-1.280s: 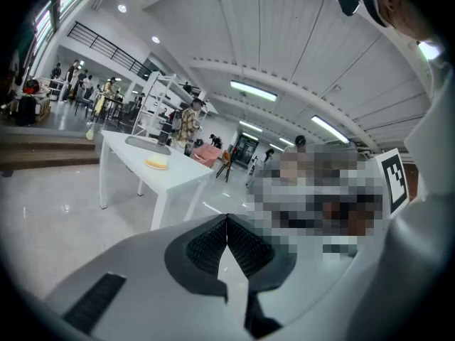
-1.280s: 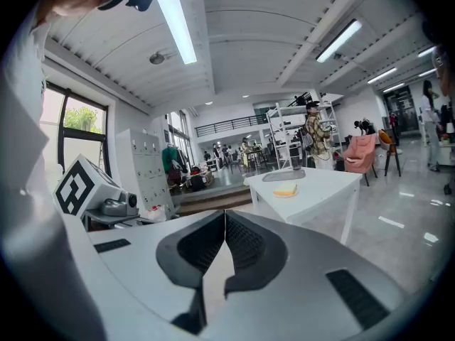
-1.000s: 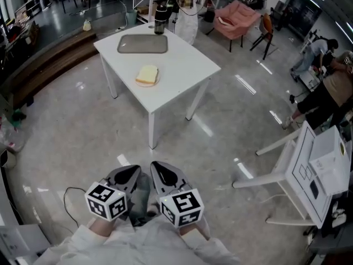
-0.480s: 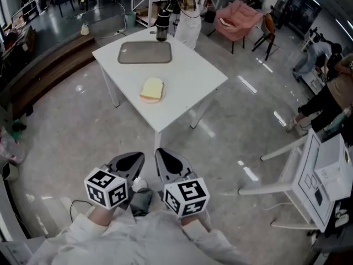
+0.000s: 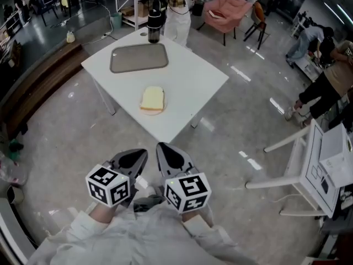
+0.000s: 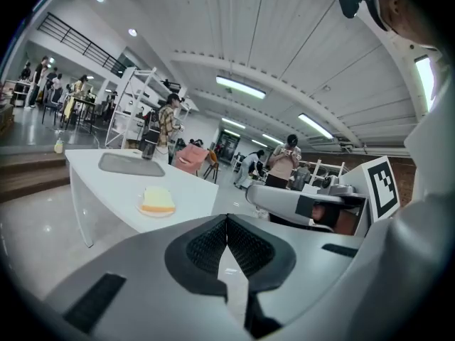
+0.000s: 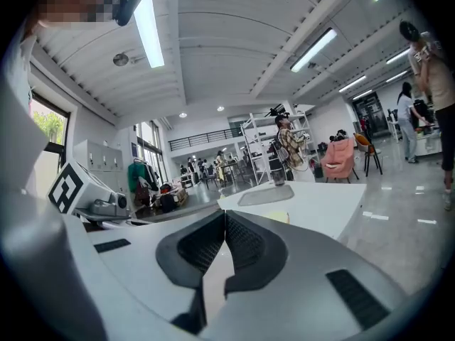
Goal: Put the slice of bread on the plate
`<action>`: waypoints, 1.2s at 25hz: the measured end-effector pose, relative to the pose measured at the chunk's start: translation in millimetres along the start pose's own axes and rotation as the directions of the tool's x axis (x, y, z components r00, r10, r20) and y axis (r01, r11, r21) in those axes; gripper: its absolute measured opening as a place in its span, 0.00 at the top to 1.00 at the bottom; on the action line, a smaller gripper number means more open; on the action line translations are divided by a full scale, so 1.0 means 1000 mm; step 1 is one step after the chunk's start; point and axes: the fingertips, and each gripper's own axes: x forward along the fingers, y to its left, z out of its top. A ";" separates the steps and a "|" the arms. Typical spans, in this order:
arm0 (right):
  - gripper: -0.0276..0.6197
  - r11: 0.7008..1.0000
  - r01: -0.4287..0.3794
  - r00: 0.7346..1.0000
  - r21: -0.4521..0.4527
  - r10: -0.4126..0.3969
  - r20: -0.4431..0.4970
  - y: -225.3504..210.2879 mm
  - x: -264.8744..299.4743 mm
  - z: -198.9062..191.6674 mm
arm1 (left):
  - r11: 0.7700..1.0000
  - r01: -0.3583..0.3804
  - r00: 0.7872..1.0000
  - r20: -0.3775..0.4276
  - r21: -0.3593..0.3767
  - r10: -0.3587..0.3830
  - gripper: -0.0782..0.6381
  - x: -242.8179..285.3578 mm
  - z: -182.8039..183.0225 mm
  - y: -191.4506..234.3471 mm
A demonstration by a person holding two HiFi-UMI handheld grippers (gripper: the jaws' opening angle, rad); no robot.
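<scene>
Both jaw pairs are pressed together with nothing between them: the left hand-held gripper (image 5: 132, 160) and right hand-held gripper (image 5: 170, 158) sit side by side close to the person, over the floor (image 5: 66, 142) and well short of the counter (image 5: 193, 84). The bread (image 5: 152, 99) lies on the plate (image 6: 154, 212), near the counter's near edge. Farther back lies a grey tray (image 5: 138, 58), and a dark cup (image 5: 154, 29) stands at the far corner.
</scene>
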 end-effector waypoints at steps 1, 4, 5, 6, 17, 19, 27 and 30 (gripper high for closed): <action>0.94 1.000 0.010 1.000 0.010 -0.010 -0.017 -0.001 0.005 -0.005 | 1.000 0.008 1.000 -0.013 0.000 -0.008 0.88 0.001 -0.001 0.004; 0.94 0.999 0.039 0.998 0.035 -0.037 -0.058 -0.007 0.014 -0.018 | 1.000 0.028 0.998 -0.049 -0.006 -0.028 0.88 0.007 -0.008 0.011; 0.94 0.998 0.048 0.997 0.036 -0.045 -0.064 -0.010 0.016 -0.020 | 0.999 0.035 0.998 -0.056 -0.011 -0.035 0.88 0.010 -0.010 0.012; 0.94 0.998 0.055 0.996 0.036 -0.052 -0.066 -0.013 0.018 -0.022 | 0.999 0.041 0.997 -0.060 -0.015 -0.042 0.88 0.012 -0.012 0.014; 0.94 0.997 0.070 0.993 0.017 -0.068 -0.097 -0.018 0.042 -0.021 | 0.996 0.027 0.998 -0.063 -0.080 -0.032 0.88 0.016 -0.012 0.046; 0.94 0.998 0.061 0.993 0.020 -0.059 -0.099 -0.020 0.047 -0.022 | 0.996 0.017 0.998 -0.058 -0.083 -0.022 0.88 0.019 -0.009 0.052; 0.94 0.999 0.048 0.995 0.022 -0.046 -0.087 -0.050 0.086 -0.010 | 0.995 -0.028 0.999 -0.048 -0.097 0.023 0.88 0.043 0.007 0.088; 0.94 0.998 0.050 0.994 0.024 -0.047 -0.098 -0.066 0.105 -0.005 | 0.993 -0.040 0.998 -0.054 -0.107 0.034 0.88 0.057 0.015 0.105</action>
